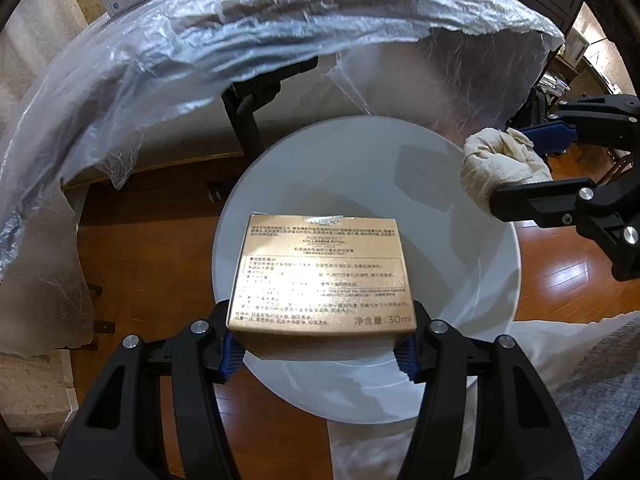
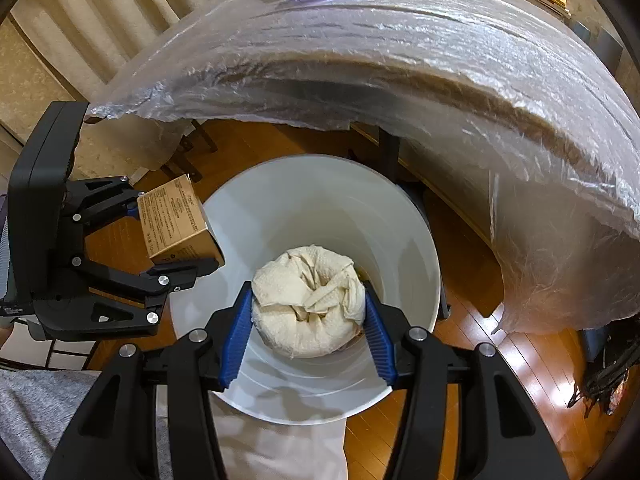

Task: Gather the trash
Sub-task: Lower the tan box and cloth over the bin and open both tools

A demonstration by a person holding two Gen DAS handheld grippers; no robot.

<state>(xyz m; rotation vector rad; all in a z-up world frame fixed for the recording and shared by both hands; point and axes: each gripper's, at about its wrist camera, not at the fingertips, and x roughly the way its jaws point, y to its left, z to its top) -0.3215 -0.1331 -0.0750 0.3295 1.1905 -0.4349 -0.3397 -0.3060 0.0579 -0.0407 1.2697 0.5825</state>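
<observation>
Gold cardboard catches the light: the cosmetics box (image 1: 322,276) hangs right over the mouth of the white bin (image 1: 508,264), pinched by its two side faces in the left gripper (image 1: 320,354), blue pads tight against it. Beside it, also above the bin's opening, the right gripper (image 2: 308,316) clamps a crumpled paper towel (image 2: 308,304), jaws narrowed and squeezing the wad from both sides. By my read this is the drop-off step, both pieces of trash poised over the bin. The bin looks empty inside. Next move calls for simply spreading each pair of jaws so box and towel fall clear of the rim.
</observation>
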